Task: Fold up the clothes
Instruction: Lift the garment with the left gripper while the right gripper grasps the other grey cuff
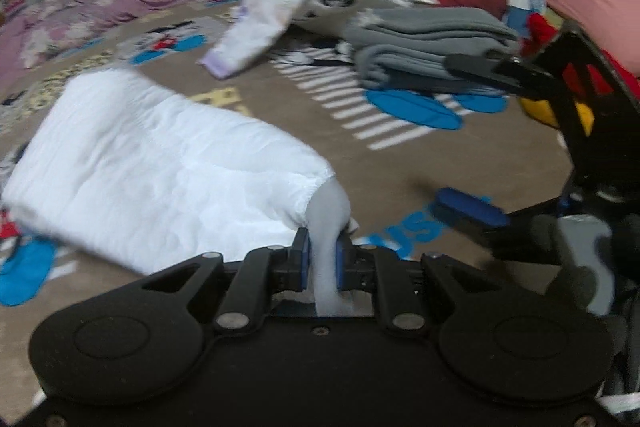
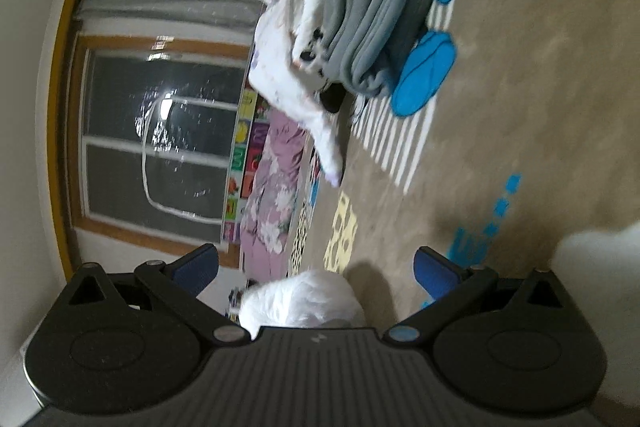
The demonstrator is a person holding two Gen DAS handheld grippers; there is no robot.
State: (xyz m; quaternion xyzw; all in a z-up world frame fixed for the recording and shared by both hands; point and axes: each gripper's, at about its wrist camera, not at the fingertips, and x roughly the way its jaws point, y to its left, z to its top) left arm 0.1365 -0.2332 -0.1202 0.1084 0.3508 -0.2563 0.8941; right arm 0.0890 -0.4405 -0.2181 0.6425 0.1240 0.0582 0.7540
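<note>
Left wrist view: the left tongs (image 1: 323, 259) are clenched on a corner of the white cloth (image 1: 160, 167), which lies folded on the bed sheet (image 1: 400, 167) at centre left. Grey folded clothes (image 1: 424, 39) sit at upper right, beside the right tongs (image 1: 468, 135). Right wrist view: the right tongs (image 2: 316, 267) are spread wide and released, above the white cloth (image 2: 300, 303).
</note>
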